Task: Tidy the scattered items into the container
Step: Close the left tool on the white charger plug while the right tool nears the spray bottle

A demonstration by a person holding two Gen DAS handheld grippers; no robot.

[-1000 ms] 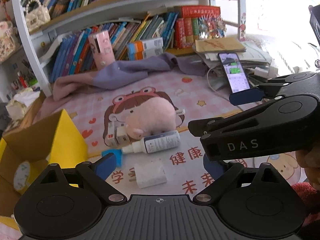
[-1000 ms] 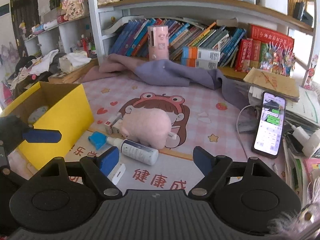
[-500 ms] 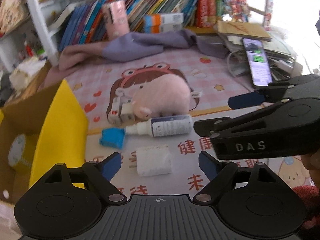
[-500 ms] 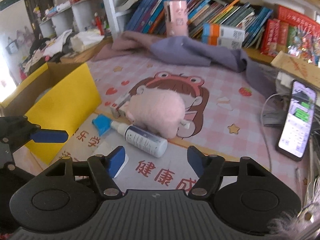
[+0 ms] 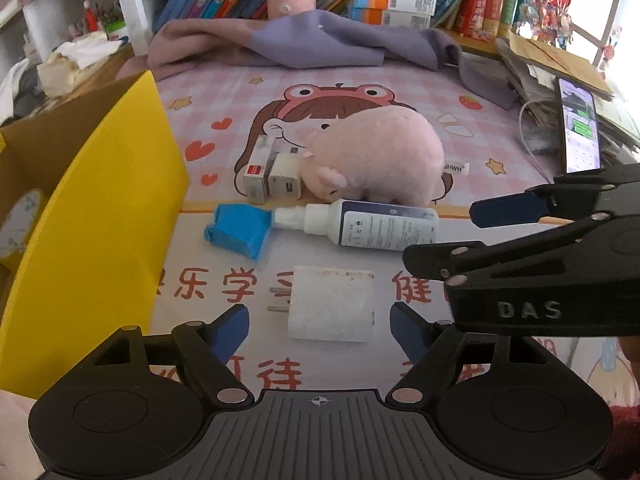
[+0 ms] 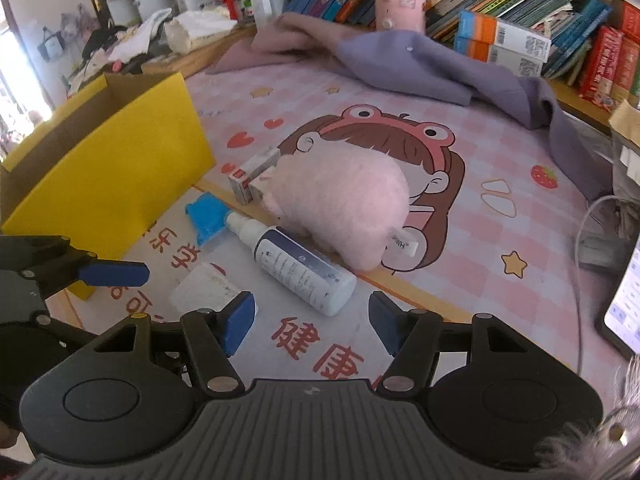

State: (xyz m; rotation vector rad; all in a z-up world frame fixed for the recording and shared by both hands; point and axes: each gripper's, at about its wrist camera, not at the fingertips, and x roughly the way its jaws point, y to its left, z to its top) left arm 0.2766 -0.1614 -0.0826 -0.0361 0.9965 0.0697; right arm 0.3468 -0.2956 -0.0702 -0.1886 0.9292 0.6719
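Two claws spread wide, both empty, left claw (image 5: 319,326) framing white charger (image 5: 330,304) (untouched), right claw (image 6: 312,322) just short of spray bottle (image 6: 298,266).

Black gripper (image 5: 319,330), blue fingertips (image 5: 230,326)

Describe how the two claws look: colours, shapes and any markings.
Both are matte black plastic. The left claw and the right claw each have blue pads, round hinge discs, silver rivets and a ribbed base. The right one carries raised "DAS" lettering on its side.
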